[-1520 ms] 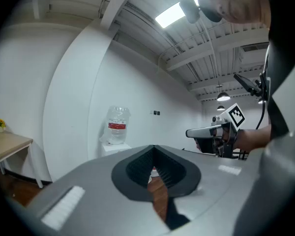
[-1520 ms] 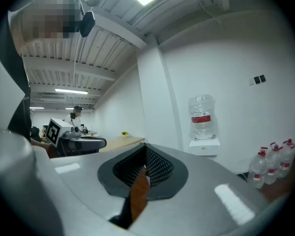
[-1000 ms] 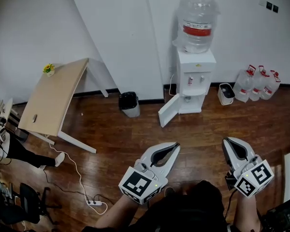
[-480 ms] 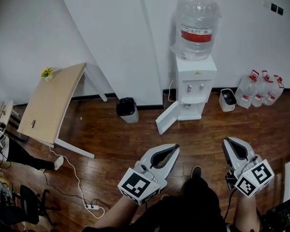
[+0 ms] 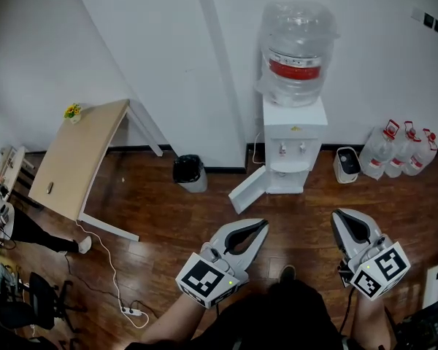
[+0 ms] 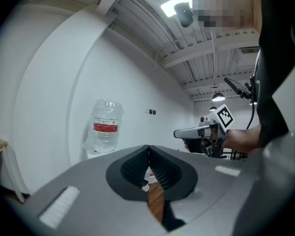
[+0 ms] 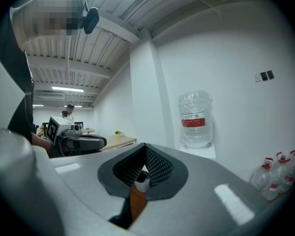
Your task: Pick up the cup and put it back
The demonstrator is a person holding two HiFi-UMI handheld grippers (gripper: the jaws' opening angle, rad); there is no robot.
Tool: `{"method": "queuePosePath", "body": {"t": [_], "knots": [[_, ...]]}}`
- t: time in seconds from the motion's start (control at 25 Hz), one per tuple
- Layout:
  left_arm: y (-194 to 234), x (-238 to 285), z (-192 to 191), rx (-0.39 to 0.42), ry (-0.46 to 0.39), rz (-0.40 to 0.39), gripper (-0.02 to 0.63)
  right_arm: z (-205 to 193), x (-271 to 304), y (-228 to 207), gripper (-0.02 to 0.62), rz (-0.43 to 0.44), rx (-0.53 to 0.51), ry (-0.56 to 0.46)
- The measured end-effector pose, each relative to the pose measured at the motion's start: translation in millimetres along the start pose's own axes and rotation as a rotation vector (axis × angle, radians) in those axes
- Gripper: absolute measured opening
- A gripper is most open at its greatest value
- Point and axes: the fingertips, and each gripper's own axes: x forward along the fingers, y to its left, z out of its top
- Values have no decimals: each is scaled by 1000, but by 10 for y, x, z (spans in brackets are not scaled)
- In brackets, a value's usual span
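Head view alone: we see the wooden floor (image 5: 168, 224), a white water dispenser (image 5: 293, 148) against the wall with its lower door (image 5: 246, 190) swung open, a dark waste bin (image 5: 189, 173) to its left, and a small white bin (image 5: 346, 164) and a cluster of water jugs (image 5: 401, 150) to its right.
Gripper views alone: we get the beamed ceiling with its lamps, each gripper side-on from the other, and, in the right gripper view, a far-off person (image 7: 69, 111) beyond the table.
Left gripper (image 5: 261, 224): its jaws are pressed together, the ribbed pads meet at the tips, and nothing is held.
Right gripper (image 5: 338, 216): its jaws are likewise closed tight on nothing; it is level with the left one and well apart from it.
Cup: we cannot make one out in any view, and neither gripper carries it.
Bottle (image 5: 297, 46): it is big and clear with a red label, and stands inverted on the dispenser.
Table (image 5: 80, 155): it is light wood, stands at the left near the wall, and has a small pot of yellow flowers (image 5: 73, 111) at its far corner.
Floor clutter: a white power strip (image 5: 130, 311) lies at lower left with its cable trailing toward the table, and a black chair (image 5: 29, 305) stands beside it.
In the way: the open door juts out over the floor between our grippers and the dispenser.
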Motion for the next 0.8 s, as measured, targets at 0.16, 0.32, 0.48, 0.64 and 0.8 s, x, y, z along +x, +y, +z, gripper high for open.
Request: {"method": "queuePosePath", "body": {"t": [0.16,0.32,0.48,0.64,0.8], "knots": [[64,344,-20,-13,13,6,0,72,98,-320,2,36,-6,-8],[112,655,18,-21,13,34,0,78,168,-621,0,65,-1,1],[196,856,17,-47,17,46,0,89,276,-842,2,79,0,7],[300,968,-3,-59,21,51,11,84,394,-971,2,82,15,12],[500,1033,-8,-46,19,53,11,116,565,-1037,2,83,20,13]]}}
